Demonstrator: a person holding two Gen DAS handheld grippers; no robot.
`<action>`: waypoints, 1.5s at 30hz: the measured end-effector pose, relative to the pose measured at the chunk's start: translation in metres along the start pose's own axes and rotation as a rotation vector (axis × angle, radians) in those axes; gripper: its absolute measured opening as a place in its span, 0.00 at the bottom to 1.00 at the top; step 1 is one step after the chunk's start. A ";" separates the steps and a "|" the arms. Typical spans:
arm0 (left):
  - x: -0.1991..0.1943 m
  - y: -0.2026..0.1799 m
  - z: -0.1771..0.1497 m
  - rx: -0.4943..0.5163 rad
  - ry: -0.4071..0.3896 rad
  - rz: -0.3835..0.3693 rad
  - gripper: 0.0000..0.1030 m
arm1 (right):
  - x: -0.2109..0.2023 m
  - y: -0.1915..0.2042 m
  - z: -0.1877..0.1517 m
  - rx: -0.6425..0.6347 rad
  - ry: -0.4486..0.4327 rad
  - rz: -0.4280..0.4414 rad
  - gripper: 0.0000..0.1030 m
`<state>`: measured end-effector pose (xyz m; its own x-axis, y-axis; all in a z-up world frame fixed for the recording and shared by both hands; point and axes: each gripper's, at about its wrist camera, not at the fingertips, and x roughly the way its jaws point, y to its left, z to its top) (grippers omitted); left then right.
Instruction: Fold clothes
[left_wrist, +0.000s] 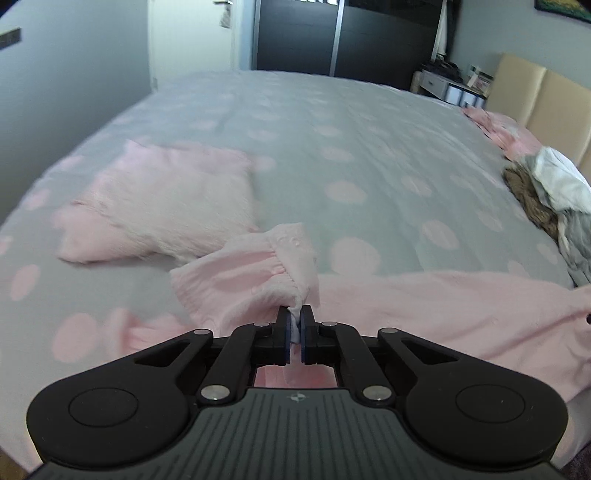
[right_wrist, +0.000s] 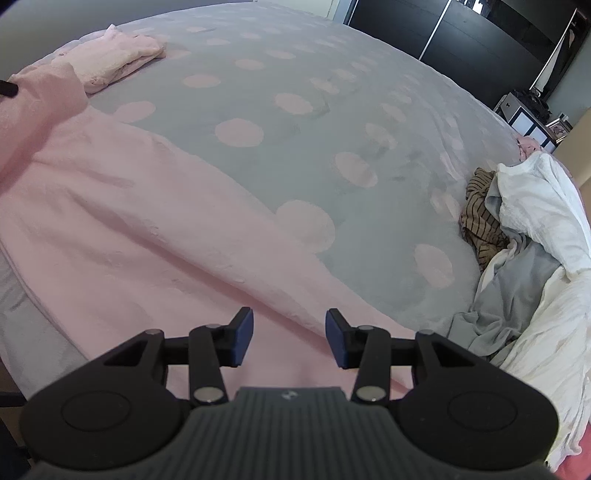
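A long pale pink garment (left_wrist: 424, 310) lies spread along the near edge of the bed; it also shows in the right wrist view (right_wrist: 140, 229). My left gripper (left_wrist: 294, 325) is shut on the garment's elastic cuffed end (left_wrist: 273, 258), lifted slightly off the cover. My right gripper (right_wrist: 289, 334) is open and empty, its jaws just above the garment's other end. A folded pink garment (left_wrist: 166, 199) lies on the bed beyond the left gripper; it also shows far left in the right wrist view (right_wrist: 114, 61).
The bed has a grey cover with pink dots (left_wrist: 332, 147). A heap of unfolded clothes, white, grey and brown-striped (right_wrist: 517, 229), lies at the right by the beige headboard (left_wrist: 546, 99). A dark wardrobe (left_wrist: 351, 33) stands beyond the bed.
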<state>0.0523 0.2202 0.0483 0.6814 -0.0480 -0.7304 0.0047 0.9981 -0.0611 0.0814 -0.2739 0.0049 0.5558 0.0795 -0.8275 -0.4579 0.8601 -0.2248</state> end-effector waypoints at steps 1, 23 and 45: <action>-0.005 0.008 0.002 -0.014 -0.002 0.017 0.02 | -0.001 0.001 0.000 -0.002 -0.003 0.004 0.45; -0.029 0.065 -0.028 -0.006 0.071 0.226 0.39 | -0.002 0.013 0.011 -0.019 -0.035 0.013 0.49; 0.018 0.010 -0.088 0.331 0.242 0.317 0.09 | -0.002 0.026 0.012 -0.056 -0.040 0.040 0.56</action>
<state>-0.0004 0.2259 -0.0255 0.4981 0.2902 -0.8171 0.0833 0.9219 0.3783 0.0769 -0.2454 0.0064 0.5626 0.1345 -0.8157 -0.5181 0.8263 -0.2211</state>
